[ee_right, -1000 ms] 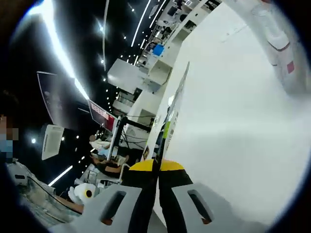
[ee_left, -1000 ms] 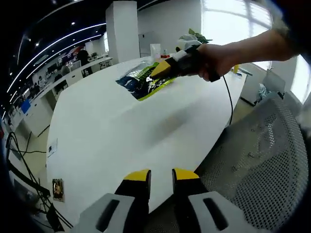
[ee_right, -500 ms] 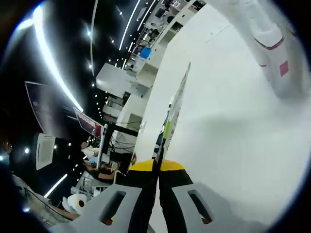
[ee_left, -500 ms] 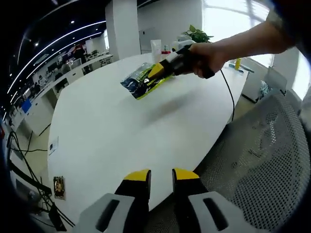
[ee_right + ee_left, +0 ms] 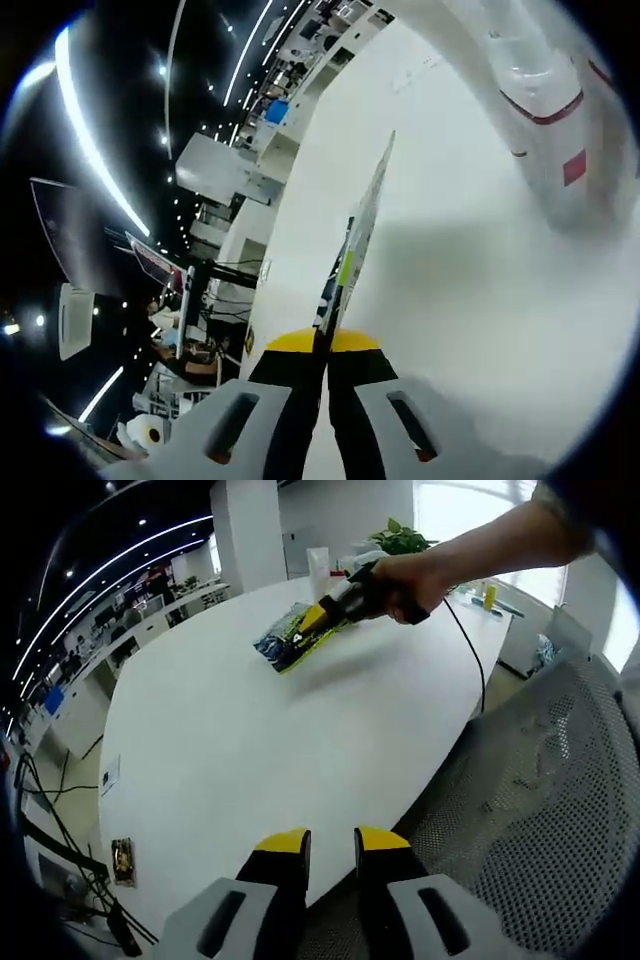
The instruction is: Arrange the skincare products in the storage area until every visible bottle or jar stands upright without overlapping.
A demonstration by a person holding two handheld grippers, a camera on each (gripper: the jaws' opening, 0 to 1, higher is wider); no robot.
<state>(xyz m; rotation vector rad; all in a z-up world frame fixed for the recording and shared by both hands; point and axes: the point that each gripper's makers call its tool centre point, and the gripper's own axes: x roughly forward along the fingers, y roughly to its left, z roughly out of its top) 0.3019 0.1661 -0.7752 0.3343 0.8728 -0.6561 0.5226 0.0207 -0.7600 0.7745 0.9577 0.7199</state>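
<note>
My right gripper (image 5: 325, 345) is shut on a flat foil packet (image 5: 360, 235), seen edge-on and rising from between its yellow tips. In the left gripper view a hand holds that right gripper (image 5: 320, 613) over the far part of the white table (image 5: 250, 740); the blue and green packet (image 5: 283, 640) hangs from it just above the tabletop. A white bottle with a red band (image 5: 535, 95) lies close by in the upper right of the right gripper view. My left gripper (image 5: 330, 842) is open near the table's front edge with nothing between its fingers.
A grey mesh chair (image 5: 540, 800) stands to the right of the table. At the far end are a tall white container (image 5: 318, 565), a green plant (image 5: 400, 538) and a small yellow bottle (image 5: 490, 595). A black cable (image 5: 470, 650) trails from the hand.
The right gripper has carried the packet farther across the table, away from my left gripper. The white bottle has grown larger in the right gripper view. The left gripper has stayed put.
</note>
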